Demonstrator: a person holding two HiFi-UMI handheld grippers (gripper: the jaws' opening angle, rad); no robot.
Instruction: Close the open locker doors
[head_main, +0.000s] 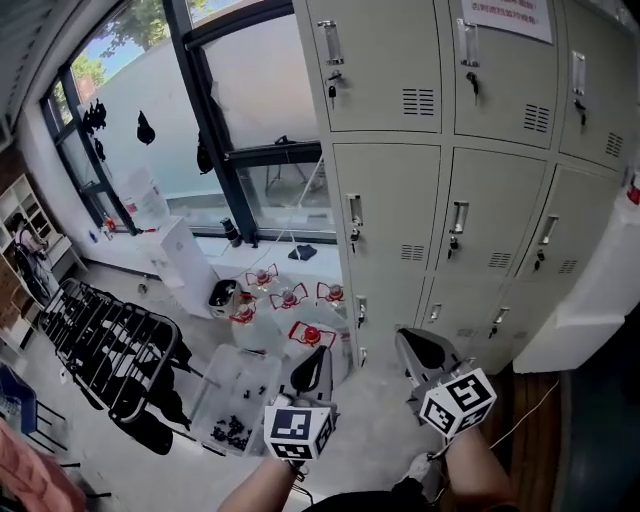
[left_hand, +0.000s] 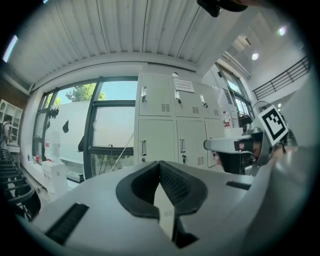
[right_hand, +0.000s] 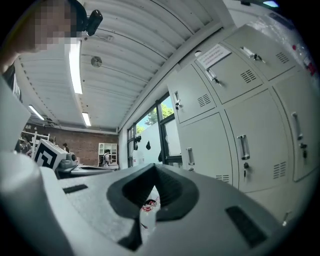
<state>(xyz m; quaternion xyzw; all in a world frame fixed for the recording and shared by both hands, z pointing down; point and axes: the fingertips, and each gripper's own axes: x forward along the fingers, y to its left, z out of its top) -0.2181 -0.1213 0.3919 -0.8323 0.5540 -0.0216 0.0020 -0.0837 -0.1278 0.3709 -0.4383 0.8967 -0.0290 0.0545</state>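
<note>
**Jaws shut and empty, facing the locker bank**

The lockers (head_main: 470, 200) fill the upper right of the head view. Their doors stand upright, long axis vertical, with the fronts turned toward the lower left. Every door we see there sits flush, with its handle on the left edge. A pale slanted panel (head_main: 585, 300) at the right edge may be an open door; we cannot tell. The left gripper (head_main: 312, 362) and right gripper (head_main: 420, 350) sit at bottom centre, short of the lockers. Both pairs of jaws are pressed together with nothing between them. Bare floor (head_main: 385, 400) lies ahead of them, while a plastic bin (head_main: 235, 395) and a black rack (head_main: 110, 350) crowd the lower left.
</note>
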